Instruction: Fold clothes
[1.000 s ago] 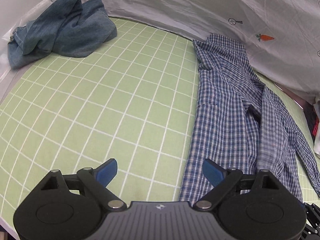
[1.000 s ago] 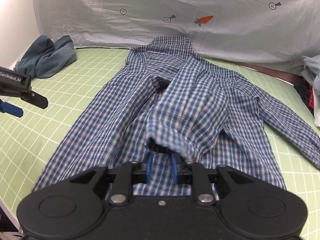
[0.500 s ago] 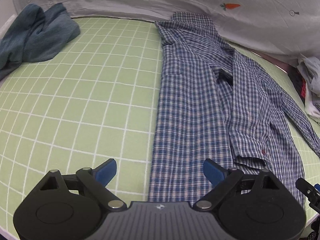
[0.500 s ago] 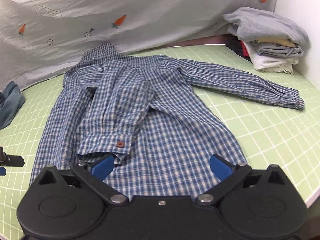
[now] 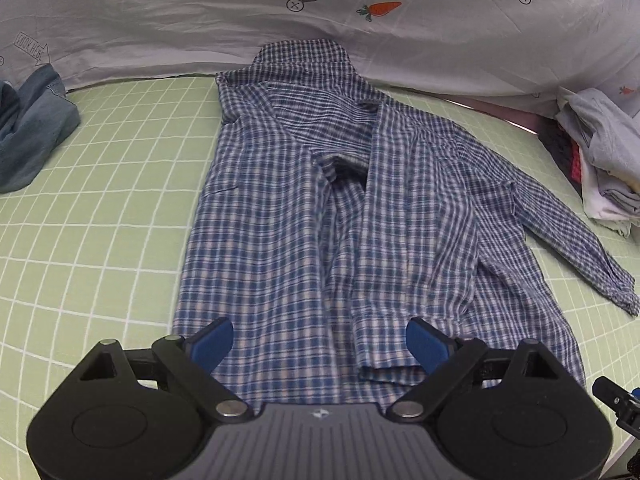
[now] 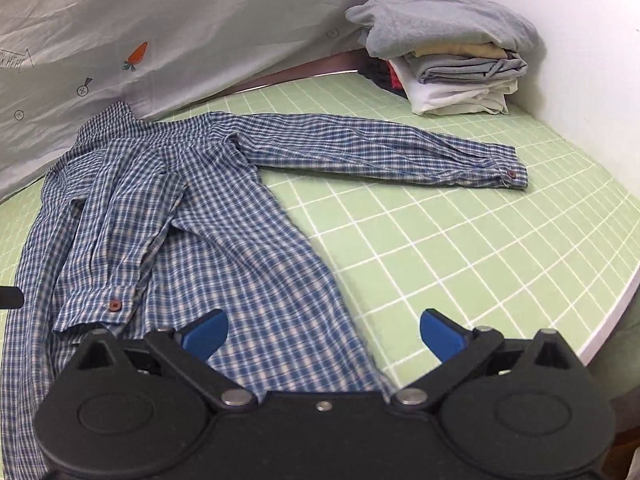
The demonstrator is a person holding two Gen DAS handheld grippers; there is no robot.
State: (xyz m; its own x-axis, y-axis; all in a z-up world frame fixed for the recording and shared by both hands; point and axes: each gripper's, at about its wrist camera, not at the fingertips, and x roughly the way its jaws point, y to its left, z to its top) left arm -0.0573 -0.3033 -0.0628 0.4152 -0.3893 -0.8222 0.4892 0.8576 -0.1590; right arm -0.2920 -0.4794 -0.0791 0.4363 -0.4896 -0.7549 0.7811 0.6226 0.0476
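Left hand-held gripper hovered low over plaid shirt hem, fingers spread wide, gripping nothing. Right hand-held gripper likewise spread, empty, over shirt's right hem edge. Shirt lay flat on green-grid desk, one sleeve folded across body, other sleeve stretched out.

a: what covers the surface?
b: a green mat with a white grid, running to the table's rounded edge.
a: and behind it?
b: a pale grey sheet printed with carrots and crossed circles, plus a "look here" arrow. a white wall stands at the right.
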